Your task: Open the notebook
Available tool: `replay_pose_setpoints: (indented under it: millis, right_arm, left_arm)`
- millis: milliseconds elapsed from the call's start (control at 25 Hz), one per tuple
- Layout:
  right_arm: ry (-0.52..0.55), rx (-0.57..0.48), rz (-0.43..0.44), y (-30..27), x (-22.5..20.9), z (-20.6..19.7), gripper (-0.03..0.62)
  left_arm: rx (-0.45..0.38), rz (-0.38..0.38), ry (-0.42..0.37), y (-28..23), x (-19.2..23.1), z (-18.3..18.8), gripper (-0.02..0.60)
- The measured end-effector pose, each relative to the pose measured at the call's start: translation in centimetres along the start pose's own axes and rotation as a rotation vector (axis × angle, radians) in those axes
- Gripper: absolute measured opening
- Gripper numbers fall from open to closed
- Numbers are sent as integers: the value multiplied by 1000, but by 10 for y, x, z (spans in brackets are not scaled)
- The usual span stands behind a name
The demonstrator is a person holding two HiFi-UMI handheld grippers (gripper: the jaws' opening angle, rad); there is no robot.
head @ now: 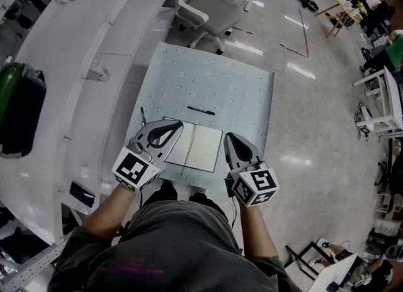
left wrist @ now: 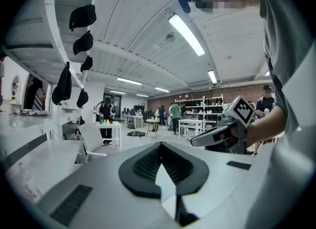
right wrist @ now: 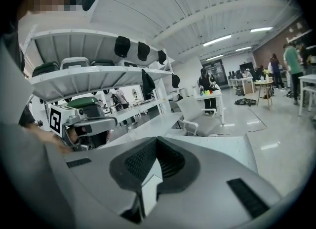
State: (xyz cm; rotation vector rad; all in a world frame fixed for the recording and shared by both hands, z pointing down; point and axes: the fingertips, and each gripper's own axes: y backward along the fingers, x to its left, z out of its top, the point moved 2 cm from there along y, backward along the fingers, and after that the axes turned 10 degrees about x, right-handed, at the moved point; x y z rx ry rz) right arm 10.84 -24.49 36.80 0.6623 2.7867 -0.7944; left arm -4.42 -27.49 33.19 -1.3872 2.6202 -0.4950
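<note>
The head view alone shows the notebook (head: pixel 195 147). It lies open and flat, with both pale pages up, at the near edge of a dotted mat (head: pixel 214 77), just beyond the person's lap. A black pen (head: pixel 200 111) lies on the mat a little beyond the notebook, apart from it. The left gripper (head: pixel 178 125) reaches over the notebook's left page, and the right gripper (head: pixel 230 138) sits just beside its right edge. From above I cannot tell whether either one touches the paper. A white office chair (head: pixel 211 1) stands past the table.

The left gripper view looks out level over the room and shows neither notebook nor pen. The tongs are pressed together at the tips. A pale sliver shows in the gap behind them, and I cannot tell what it is. The other gripper shows at the right edge.

The right gripper view also misses the tabletop. Here too the tongs are pressed together, with a similar white patch behind the tips. A shelf holding a green container (right wrist: pixel 89 102) is at the left, partly hidden.
</note>
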Motion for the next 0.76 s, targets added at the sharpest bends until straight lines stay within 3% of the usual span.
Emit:
replay_pose_setpoints:
  millis: [760]
  right_arm:
    - [17, 30, 40, -8, -4, -4, 5]
  left_arm:
    - [8, 42, 32, -4, -2, -11, 0]
